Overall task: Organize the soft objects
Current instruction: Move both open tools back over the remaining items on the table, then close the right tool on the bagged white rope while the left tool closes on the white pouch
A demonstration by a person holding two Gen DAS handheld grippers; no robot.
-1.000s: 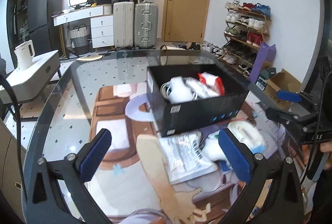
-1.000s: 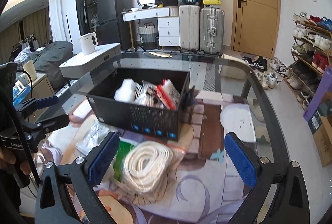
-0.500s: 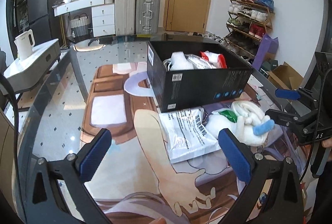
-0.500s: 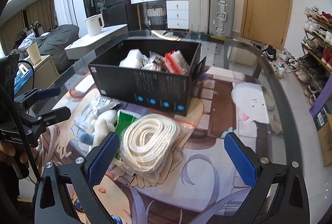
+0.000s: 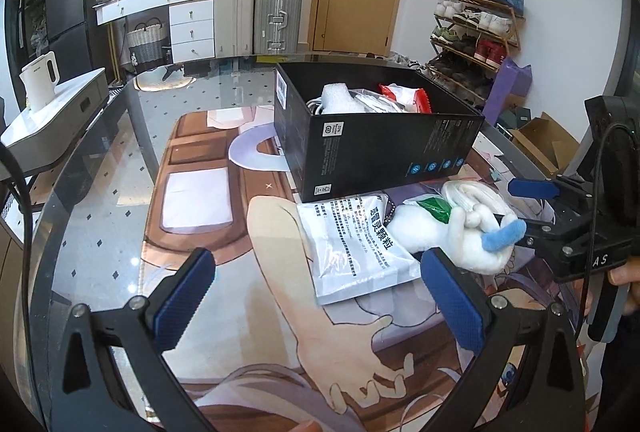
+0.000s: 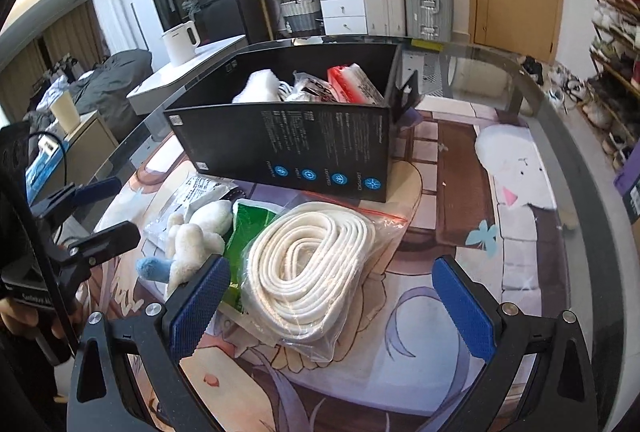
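Observation:
A black box (image 5: 380, 140) (image 6: 300, 140) stands on the printed mat and holds a white soft item (image 5: 338, 98), a red packet (image 6: 354, 82) and cables. In front of it lie a white printed pouch (image 5: 352, 244), a white plush toy with a blue tail (image 5: 452, 236) (image 6: 196, 240), a green packet (image 6: 248, 228) and a coil of white rope in a zip bag (image 6: 316, 264). My left gripper (image 5: 320, 296) (image 6: 106, 212) is open, low over the mat, short of the pouch. My right gripper (image 6: 332, 304) (image 5: 520, 210) is open, and the rope bag lies between its fingers.
The round glass table (image 5: 100, 160) curves off on all sides. A white cabinet with a kettle (image 5: 40, 80) stands to the left. Suitcases (image 5: 276, 16), a door and a shoe rack (image 5: 476, 24) are behind. A person's hand (image 5: 624, 272) holds the right gripper.
Both grippers have tilted down toward the items in front of the box. The rope bag now sits between the right fingers and the pouch is closer to the left ones. Both stay open.

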